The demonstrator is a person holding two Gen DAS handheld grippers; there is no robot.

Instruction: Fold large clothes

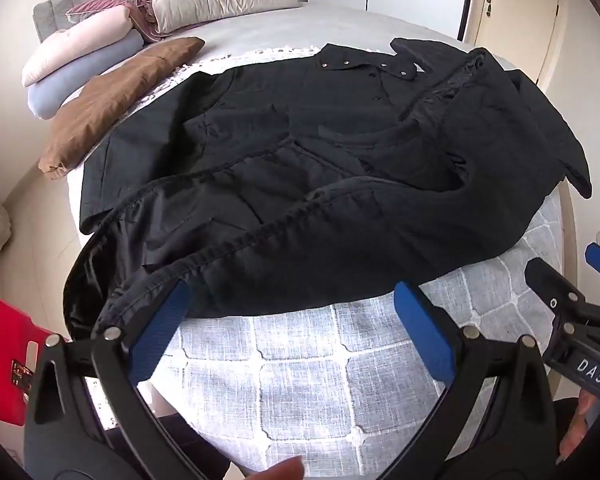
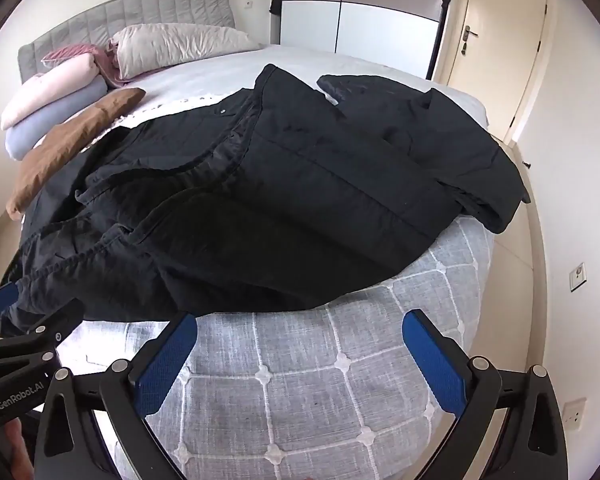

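A large black jacket (image 1: 320, 168) lies spread and rumpled across the bed, collar with snap buttons at the far side, its near hem close to the bed's front edge. In the right wrist view the same jacket (image 2: 300, 200) fills the middle, one sleeve draped toward the right edge. My left gripper (image 1: 292, 300) stands open just short of the near hem, its left pad touching the hem's edge. My right gripper (image 2: 300, 332) is open too, empty, above the quilted mattress in front of the hem. Each gripper shows at the edge of the other's view.
The bed (image 2: 320, 392) has a grey quilted cover. Pillows and rolled bedding (image 1: 84, 52) are stacked by the headboard, with a brown pillow (image 1: 116, 100) beside the jacket. A red object (image 1: 4, 344) is at the lower left. A door (image 2: 500, 60) and wardrobe stand behind.
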